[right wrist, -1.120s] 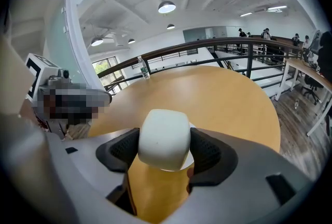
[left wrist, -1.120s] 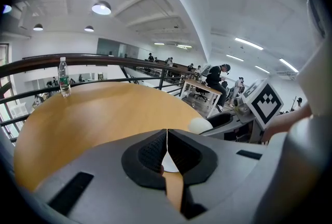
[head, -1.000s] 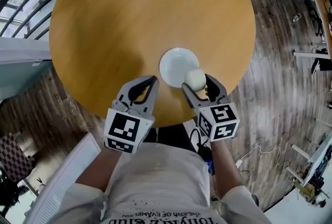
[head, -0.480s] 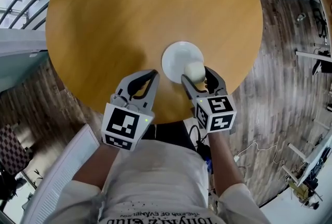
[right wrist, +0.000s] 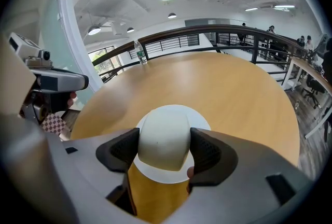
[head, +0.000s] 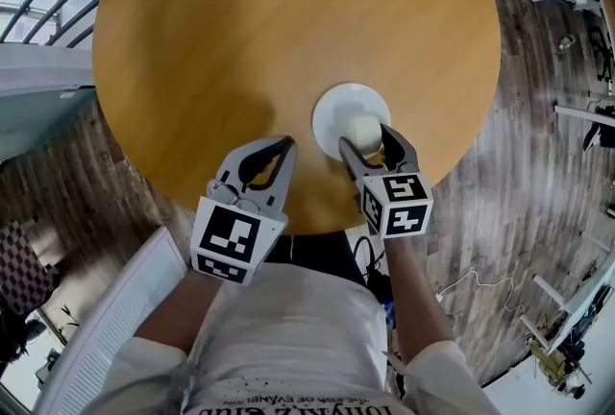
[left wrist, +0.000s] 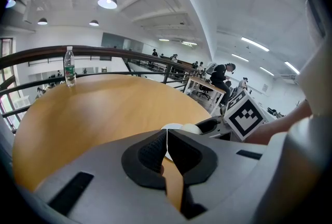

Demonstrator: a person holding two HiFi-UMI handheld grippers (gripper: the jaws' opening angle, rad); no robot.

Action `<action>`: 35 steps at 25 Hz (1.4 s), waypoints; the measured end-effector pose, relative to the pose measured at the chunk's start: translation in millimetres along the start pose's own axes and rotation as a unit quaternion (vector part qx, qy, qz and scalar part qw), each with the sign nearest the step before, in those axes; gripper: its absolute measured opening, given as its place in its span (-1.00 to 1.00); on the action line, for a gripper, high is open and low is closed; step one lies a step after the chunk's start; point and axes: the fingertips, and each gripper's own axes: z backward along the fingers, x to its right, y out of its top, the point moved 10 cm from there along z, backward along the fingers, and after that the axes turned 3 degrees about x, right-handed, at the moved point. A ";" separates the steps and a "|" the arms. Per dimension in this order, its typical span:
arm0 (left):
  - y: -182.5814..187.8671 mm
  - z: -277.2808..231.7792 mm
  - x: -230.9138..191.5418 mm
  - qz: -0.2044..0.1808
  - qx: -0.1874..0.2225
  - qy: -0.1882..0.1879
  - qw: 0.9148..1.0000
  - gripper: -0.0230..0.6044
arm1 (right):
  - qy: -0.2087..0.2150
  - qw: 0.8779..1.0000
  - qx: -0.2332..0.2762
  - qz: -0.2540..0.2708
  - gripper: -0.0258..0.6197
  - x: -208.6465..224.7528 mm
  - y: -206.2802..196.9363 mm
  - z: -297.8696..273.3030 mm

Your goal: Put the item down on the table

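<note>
two grippers sit over the near edge of the round wooden table (head: 269, 19), and we find only one of them loaded. the right gripper (head: 368, 140) is clamped on a white rounded item (right wrist: 163, 137), its dark pads pressing the item's two sides, as the right gripper view shows plainly. the item hangs over the near part of a white plate (head: 332, 113) that lies on the table; we cannot tell whether its underside touches the plate or hangs just above it. the left gripper (left wrist: 166, 141) has its jaws pressed together with nothing between them, only a thin seam of light where the tips meet. it is held to the left of the plate, apart from it, over bare wood. the marker cubes of both grippers point back toward the person's light shirt (head: 288, 327). at the table's far rim, beside a dark railing (right wrist: 218, 28), a clear water bottle (right wrist: 138, 53) stands upright, well apart from the plate. below the table we see grey plank floor (head: 538, 163).
</note>
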 end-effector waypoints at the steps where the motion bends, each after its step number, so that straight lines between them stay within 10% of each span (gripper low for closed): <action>1: -0.9 0.3 -0.5 0.000 -0.001 -0.001 1.000 -0.85 | 0.000 1.000 -0.002 0.001 0.04 -0.5 -0.9 -1.9; 35: -9.2 -3.0 -17.1 0.002 -0.015 -0.002 1.000 -0.85 | -0.020 0.998 -0.042 0.040 0.04 -2.2 -7.0 -35.7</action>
